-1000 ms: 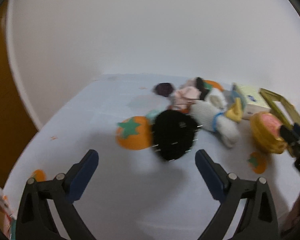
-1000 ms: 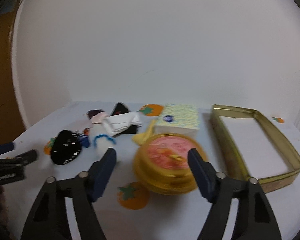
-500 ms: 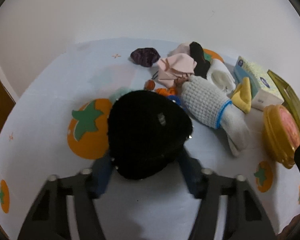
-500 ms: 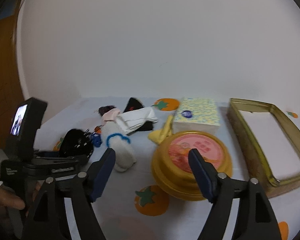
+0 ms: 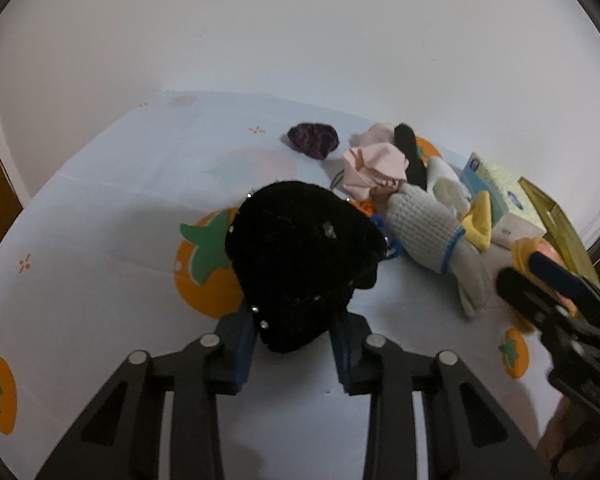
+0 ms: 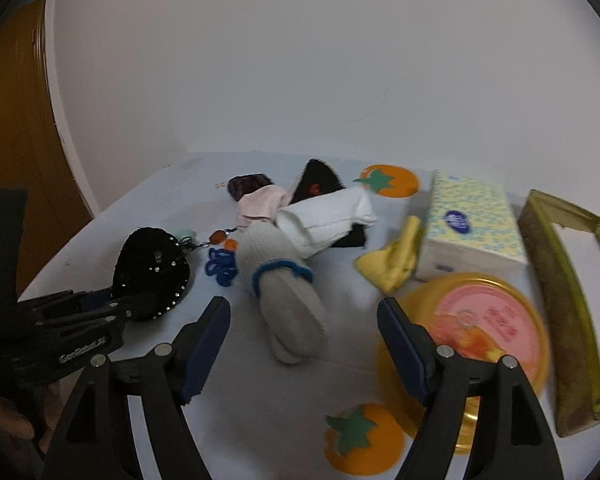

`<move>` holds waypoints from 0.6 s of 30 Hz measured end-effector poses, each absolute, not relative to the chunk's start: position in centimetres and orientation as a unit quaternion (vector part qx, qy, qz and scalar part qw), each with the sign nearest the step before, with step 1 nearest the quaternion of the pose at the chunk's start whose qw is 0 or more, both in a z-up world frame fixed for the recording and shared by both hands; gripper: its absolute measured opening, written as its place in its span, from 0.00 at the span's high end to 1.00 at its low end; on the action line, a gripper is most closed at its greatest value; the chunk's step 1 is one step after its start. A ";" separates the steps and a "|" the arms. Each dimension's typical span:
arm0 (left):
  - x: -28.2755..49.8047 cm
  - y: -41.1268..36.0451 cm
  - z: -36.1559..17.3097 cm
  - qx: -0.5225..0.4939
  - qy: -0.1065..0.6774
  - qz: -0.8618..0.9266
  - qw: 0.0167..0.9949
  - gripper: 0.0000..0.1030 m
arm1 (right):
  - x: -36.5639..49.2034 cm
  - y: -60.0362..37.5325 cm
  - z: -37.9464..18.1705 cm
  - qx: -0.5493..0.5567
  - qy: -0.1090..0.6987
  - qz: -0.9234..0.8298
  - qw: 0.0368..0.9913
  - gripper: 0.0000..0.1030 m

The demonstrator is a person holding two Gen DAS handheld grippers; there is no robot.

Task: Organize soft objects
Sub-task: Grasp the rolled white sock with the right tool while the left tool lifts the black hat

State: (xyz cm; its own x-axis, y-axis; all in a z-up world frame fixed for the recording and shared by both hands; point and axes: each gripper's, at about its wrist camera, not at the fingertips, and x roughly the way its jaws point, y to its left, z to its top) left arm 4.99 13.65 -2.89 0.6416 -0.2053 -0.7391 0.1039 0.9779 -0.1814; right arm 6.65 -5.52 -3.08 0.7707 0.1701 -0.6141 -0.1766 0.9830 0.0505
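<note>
A black fuzzy studded pouch (image 5: 300, 252) lies on the pale tablecloth (image 5: 100, 240). My left gripper (image 5: 294, 316) has its jaws closing, and both pads pinch the pouch's near end. The right wrist view shows that gripper (image 6: 84, 308) at the left, on the same pouch (image 6: 150, 272). A grey-white knitted glove (image 6: 288, 304) with a blue band lies in front of my right gripper (image 6: 302, 308). That gripper is open and hovers over the glove's near tip with nothing gripped. Behind lie a pink cloth (image 5: 374, 168), a purple scrunchie (image 5: 314, 140) and a white cloth (image 6: 324, 216).
A tissue box (image 6: 468, 224), a yellow cloth (image 6: 396, 264), a round gold tin with a pink lid (image 6: 488, 328) and a rectangular gold tin (image 6: 560, 280) stand at the right. A blue cord (image 6: 220, 266) lies between pouch and glove. A white wall backs the table.
My left gripper advanced to the black pouch and closed from wide open onto its near end. My right gripper swung left, from in front of the gold tin to in front of the glove.
</note>
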 end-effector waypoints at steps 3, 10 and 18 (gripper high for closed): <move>4.1 14.9 -2.0 -0.081 0.399 -0.109 0.907 0.69 | 8.0 -4.0 -3.1 -0.034 0.330 0.089 0.939 0.24; 3.4 17.4 -0.6 -0.105 0.382 -0.133 0.909 0.69 | 12.4 -2.7 -5.3 -0.068 0.379 0.048 0.922 0.25; 1.6 18.0 0.4 -0.068 0.384 -0.083 0.917 0.69 | 12.7 -2.4 -6.5 -0.050 0.411 0.092 0.906 0.57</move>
State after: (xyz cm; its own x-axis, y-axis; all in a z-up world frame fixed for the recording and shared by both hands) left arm 1.63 18.02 0.44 0.6917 -0.2041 -0.6928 0.0999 0.9770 -0.1882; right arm 12.68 -2.39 -6.49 0.6460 0.1253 -0.7530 -0.2068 0.9783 -0.0146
